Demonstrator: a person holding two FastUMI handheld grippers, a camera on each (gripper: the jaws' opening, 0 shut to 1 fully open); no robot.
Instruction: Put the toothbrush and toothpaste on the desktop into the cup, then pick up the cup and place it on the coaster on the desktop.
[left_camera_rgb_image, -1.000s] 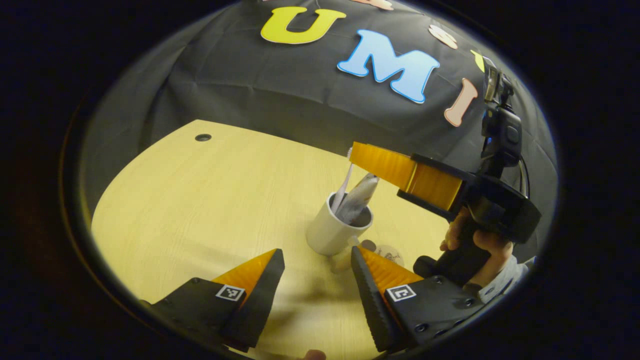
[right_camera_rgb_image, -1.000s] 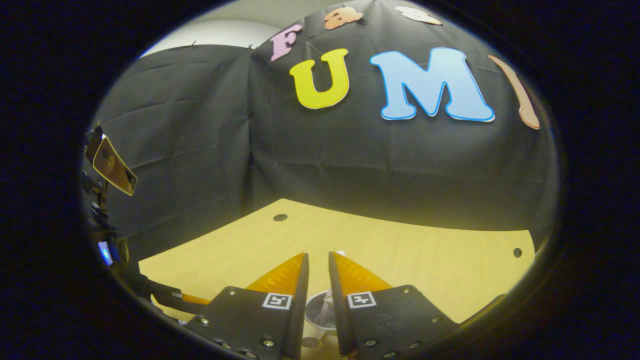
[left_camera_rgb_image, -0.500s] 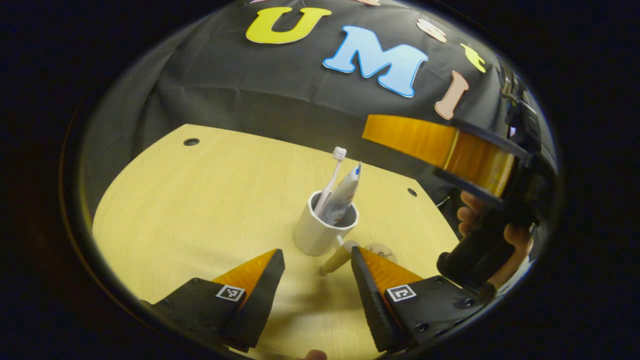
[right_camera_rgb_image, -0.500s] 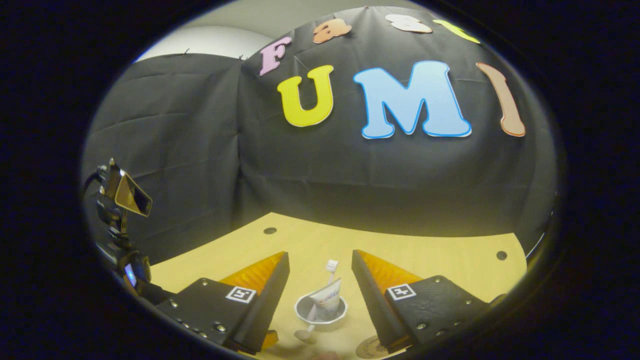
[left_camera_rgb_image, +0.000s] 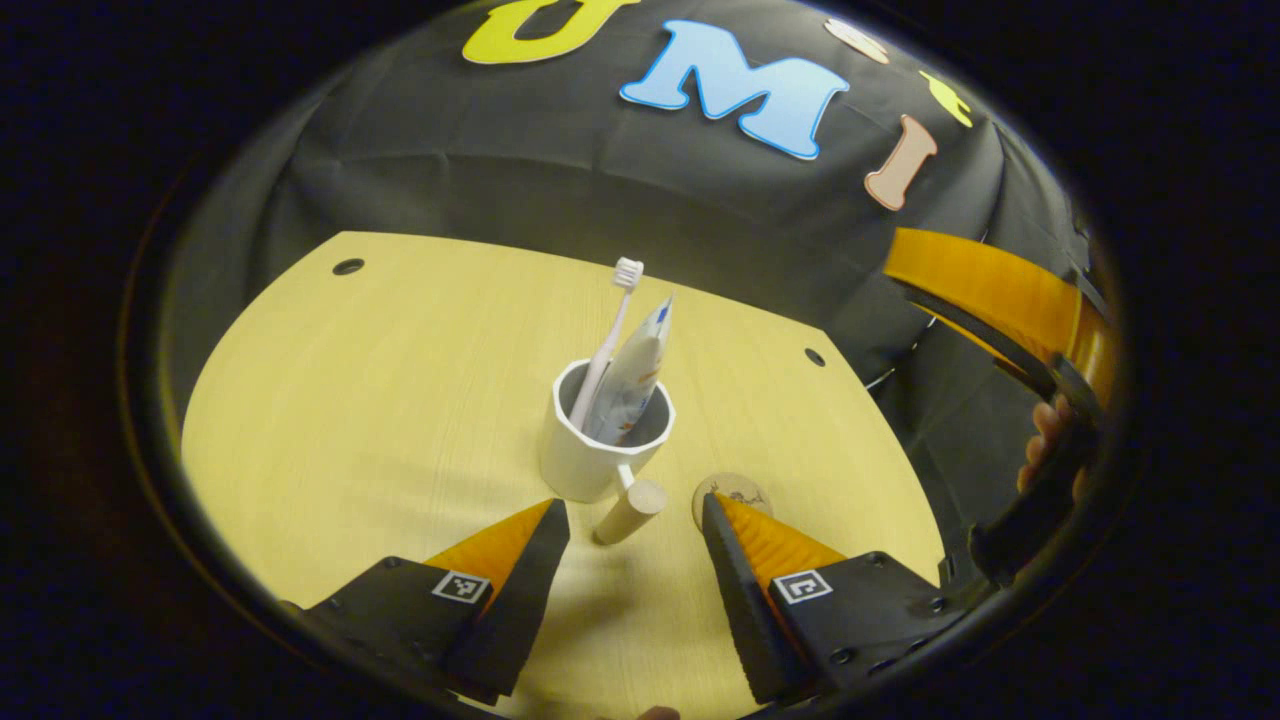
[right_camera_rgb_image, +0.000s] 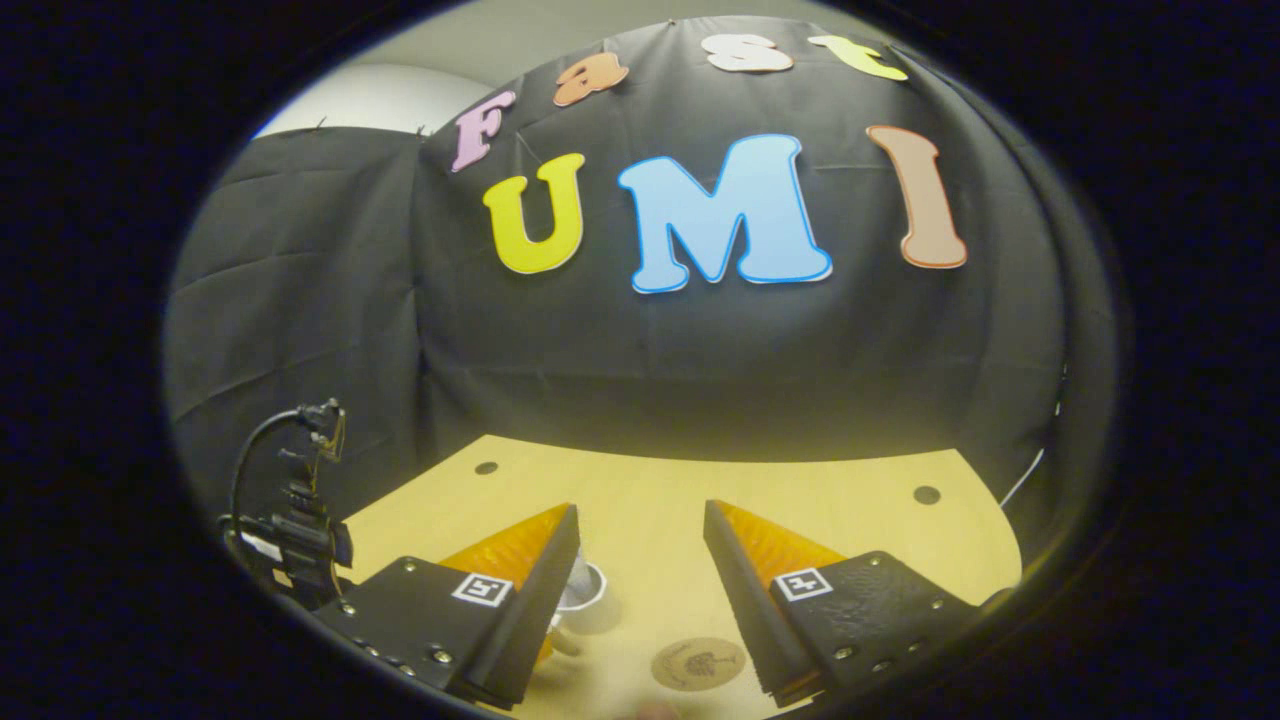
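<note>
A white cup (left_camera_rgb_image: 596, 447) stands upright on the yellow desktop (left_camera_rgb_image: 400, 400), its wooden handle (left_camera_rgb_image: 630, 510) pointing toward me. A white toothbrush (left_camera_rgb_image: 612, 335) and a toothpaste tube (left_camera_rgb_image: 636, 368) stand inside it, leaning on the rim. My left gripper (left_camera_rgb_image: 635, 520) is open, with the handle just ahead of the gap between its fingers. A round brown coaster (left_camera_rgb_image: 728, 491) lies right of the cup, at the right finger's tip. My right gripper (right_camera_rgb_image: 640, 520) is open and empty, raised above the desk. The cup rim (right_camera_rgb_image: 592, 588) peeks past its left finger, and the coaster (right_camera_rgb_image: 698, 662) lies below.
The right gripper (left_camera_rgb_image: 960, 300) and the hand holding it (left_camera_rgb_image: 1045, 440) hover at the right edge of the left gripper view. Small round holes (left_camera_rgb_image: 348, 266) (left_camera_rgb_image: 814, 356) sit near the desk's back edge. The left gripper's rear housing and cable (right_camera_rgb_image: 290, 530) show at left.
The right gripper opened, left the toothpaste in the cup, and pulled up and away to the right. The left gripper drew closer to the cup's handle.
</note>
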